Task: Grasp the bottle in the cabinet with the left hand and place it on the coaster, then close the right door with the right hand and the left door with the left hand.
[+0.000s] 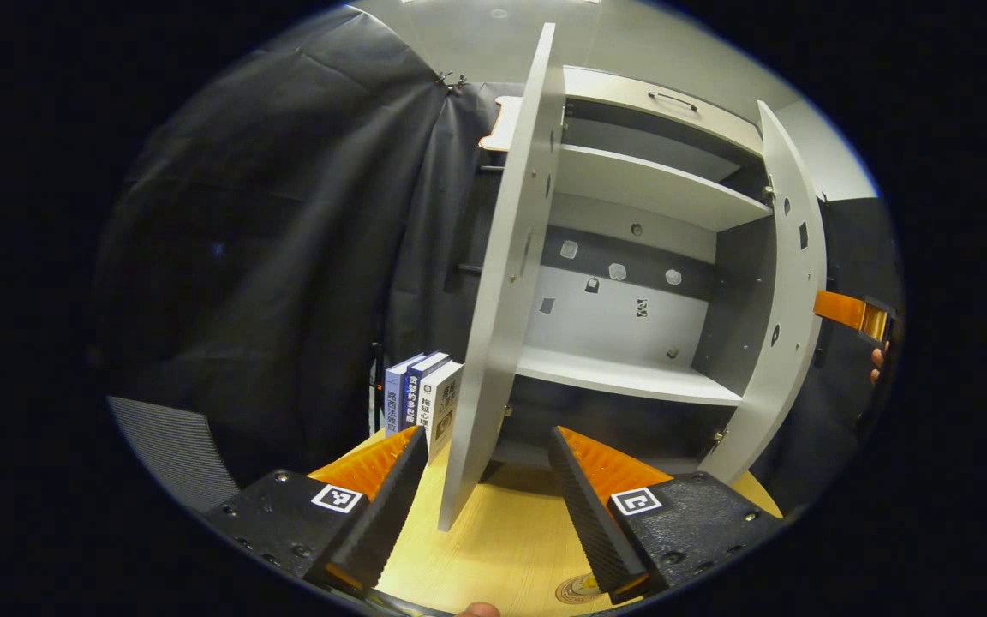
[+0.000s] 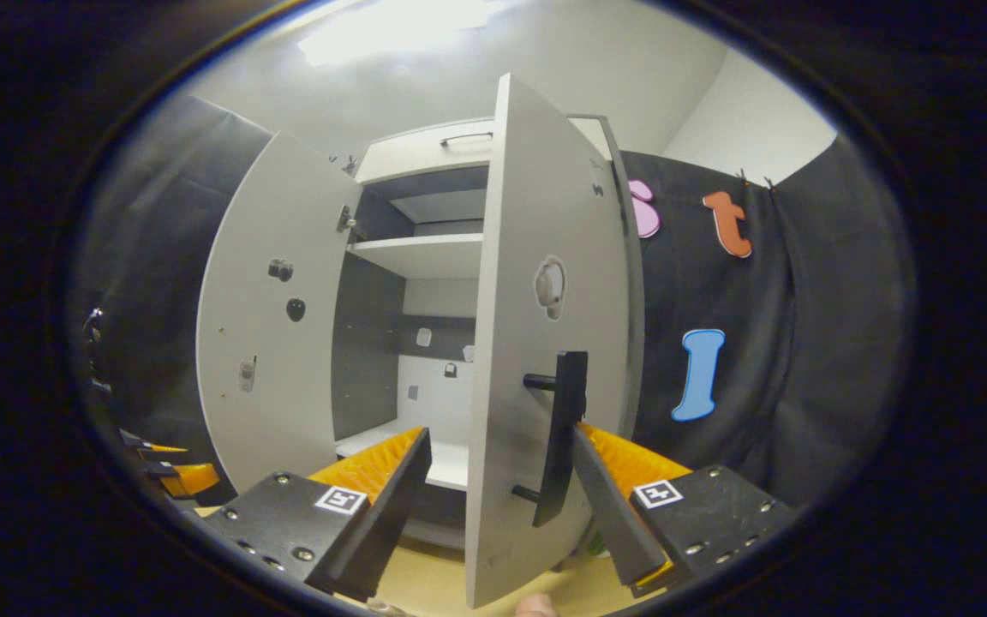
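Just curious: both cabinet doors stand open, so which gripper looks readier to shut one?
Right, probably: the right gripper straddles the right door beside its handle. The left gripper straddles the left door's edge.

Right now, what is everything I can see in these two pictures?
Cabinet: one, pale grey with a darker back, standing on the table; the shelves in view are bare.
Left door: one, pale grey, open, edge-on between the left gripper's fingers.
Right door: one, pale grey, open, between the right gripper's fingers.
Door handle: one, black bar, on the right door.
Books: three, blue and white, upright left of the cabinet.
Table: one, light wood.
Coaster: one, round, partly seen at the table's near edge.
Left gripper: open.
Right gripper: open, one finger beside the handle.
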Demonstrator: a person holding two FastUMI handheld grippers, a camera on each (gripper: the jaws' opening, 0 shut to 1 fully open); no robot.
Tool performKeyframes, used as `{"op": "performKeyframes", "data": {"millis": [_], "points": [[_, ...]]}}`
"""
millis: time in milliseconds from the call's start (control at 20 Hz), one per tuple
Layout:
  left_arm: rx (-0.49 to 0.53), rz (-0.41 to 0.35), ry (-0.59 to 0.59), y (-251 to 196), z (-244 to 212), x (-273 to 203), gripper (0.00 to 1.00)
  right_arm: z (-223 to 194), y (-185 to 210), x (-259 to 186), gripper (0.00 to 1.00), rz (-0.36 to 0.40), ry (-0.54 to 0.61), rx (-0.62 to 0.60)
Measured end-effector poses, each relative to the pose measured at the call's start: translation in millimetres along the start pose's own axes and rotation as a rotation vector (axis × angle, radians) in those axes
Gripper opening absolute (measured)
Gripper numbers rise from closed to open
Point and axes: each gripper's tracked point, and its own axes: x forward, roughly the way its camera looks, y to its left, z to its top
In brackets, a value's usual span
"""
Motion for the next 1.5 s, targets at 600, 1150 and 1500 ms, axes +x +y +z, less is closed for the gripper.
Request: {"op": "performKeyframes", "data": {"millis": [600,1150,1500], "points": [[-0.006,0.063,0.014,31,-1,6,0.84,2,54,10,0.93,0.136,0.013,0.06],[-0.007,0.088,0.011,50,4,25,0.9,-1,56,13,0.98,0.113,0.024,0.048],[0.014,0.085,0.004,61,9,47,0.9,-2,51,16,0.98,0.061,0.017,0.043]]}}
